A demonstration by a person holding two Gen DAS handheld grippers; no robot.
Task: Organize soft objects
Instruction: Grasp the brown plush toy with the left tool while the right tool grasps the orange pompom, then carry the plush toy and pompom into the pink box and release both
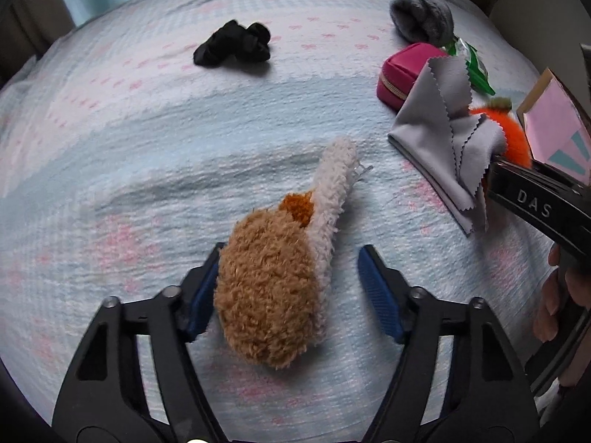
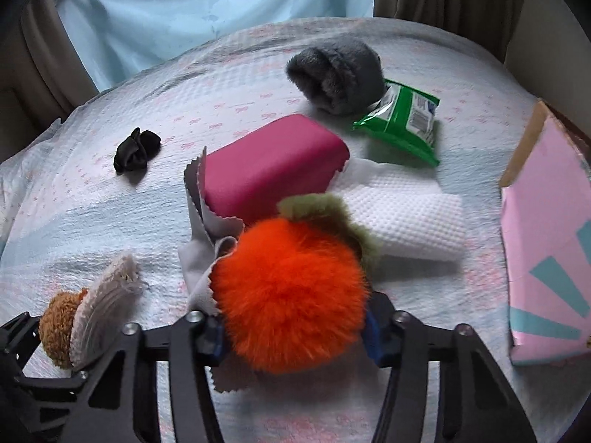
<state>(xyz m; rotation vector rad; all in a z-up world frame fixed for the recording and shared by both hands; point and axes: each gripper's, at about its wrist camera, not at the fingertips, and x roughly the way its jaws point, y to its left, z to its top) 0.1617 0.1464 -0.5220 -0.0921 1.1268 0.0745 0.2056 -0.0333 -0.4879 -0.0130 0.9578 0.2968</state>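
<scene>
Left gripper (image 1: 291,291) spread wide over bedspread (image 1: 129,155); brown plush toy (image 1: 269,295) lies between fingers, against left pad, clear of right pad (image 1: 376,291). Its cream fleece part points ahead of fingertips.

Right gripper (image 2: 295,328) clamped on orange pompom (image 2: 291,291). Grey cloth (image 2: 207,229) pressed at pompom's left side, beside left finger; cannot tell if pinched too. Ahead of fingers: pink pouch (image 2: 273,170), white towel (image 2: 406,217), green packet (image 2: 402,122), grey plush (image 2: 336,74). Black scrunchie (image 2: 136,149) far ahead-left. Pink box (image 2: 546,243) right of fingers.
</scene>
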